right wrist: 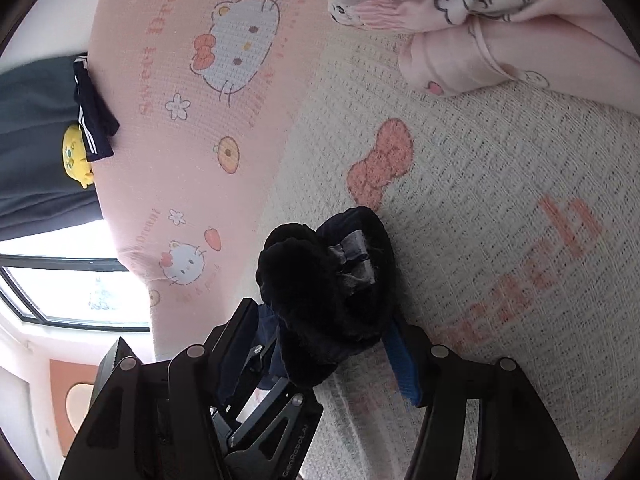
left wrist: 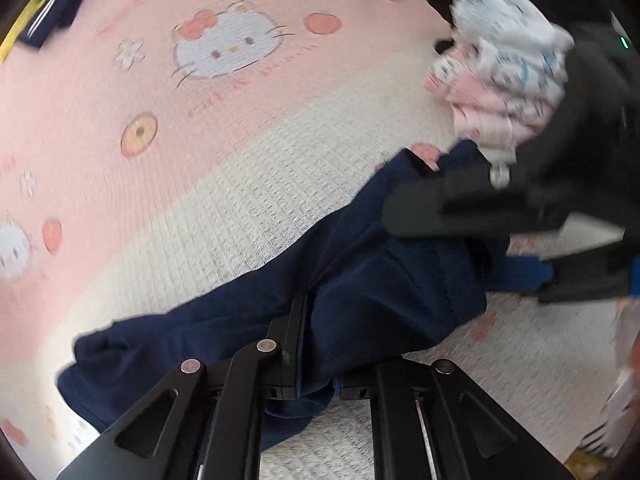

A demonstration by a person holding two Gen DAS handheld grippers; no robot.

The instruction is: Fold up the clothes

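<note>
We see a navy garment (left wrist: 360, 280) lying on a bed cover (left wrist: 160, 120) printed pink and white with cartoon cats; we take the large cat face (left wrist: 226, 44) as our landmark. In the left wrist view the garment lies below and to the right of that face, stretched out long — its axis runs from the lower left up toward the upper right, where it narrows.

The left hand-held gripper (left wrist: 298, 340) has its jaws together, clamped on a fold of the navy garment at the lower end. The right hand-held gripper (left wrist: 472, 240) reaches in at the upper end, well right of the cat face — its jaws stand apart, one finger above the cloth and one below.

A heap of pink-and-white printed clothes (left wrist: 504, 88) lies right of the face. A dark striped garment (right wrist: 94, 116) lies at the bed's edge, beside a yellow plush toy (right wrist: 76, 156).
</note>
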